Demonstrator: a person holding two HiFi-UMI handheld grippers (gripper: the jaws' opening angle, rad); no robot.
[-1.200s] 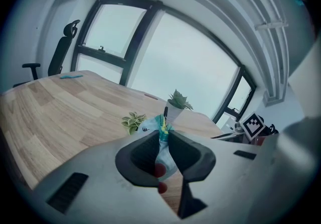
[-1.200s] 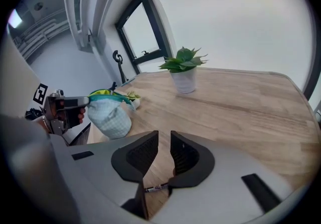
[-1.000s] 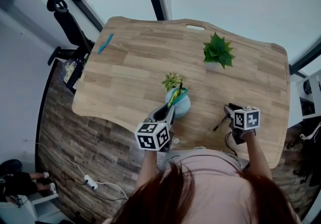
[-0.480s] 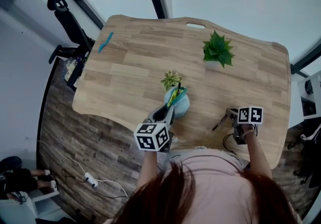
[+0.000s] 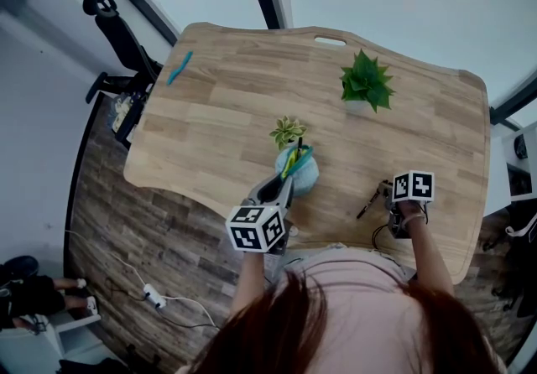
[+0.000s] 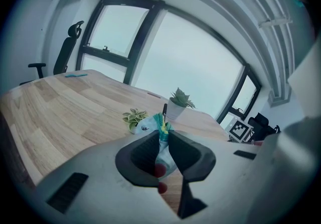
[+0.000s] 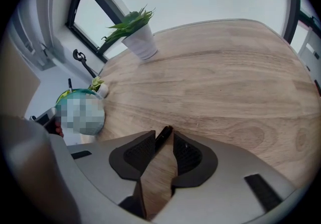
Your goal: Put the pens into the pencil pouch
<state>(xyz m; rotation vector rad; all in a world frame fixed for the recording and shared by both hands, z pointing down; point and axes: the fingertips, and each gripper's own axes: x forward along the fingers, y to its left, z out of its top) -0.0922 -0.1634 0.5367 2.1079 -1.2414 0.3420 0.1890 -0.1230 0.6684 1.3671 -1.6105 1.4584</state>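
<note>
Left hand-held gripper (image 6: 163, 132) clamps pencil pouch (image 5: 304, 178), centre; right hand-held gripper (image 7: 164, 135), jaws closing, straddles black pen (image 5: 367, 204) on bench (image 5: 226, 104); small plant (image 5: 288, 132) just behind pouch.

Small plant (image 5: 288, 131) just behind pouch (image 5: 302, 173); tabletop (image 5: 222, 104) leftward open.

Wooden table (image 5: 235, 87) with pouch (image 5: 300, 173), pen (image 5: 367, 203), plants (image 5: 365, 83)

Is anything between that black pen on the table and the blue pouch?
Nothing visible: only bare table lies between the black pen and the pouch. The small plant stands beyond the pouch, off that path.
</note>
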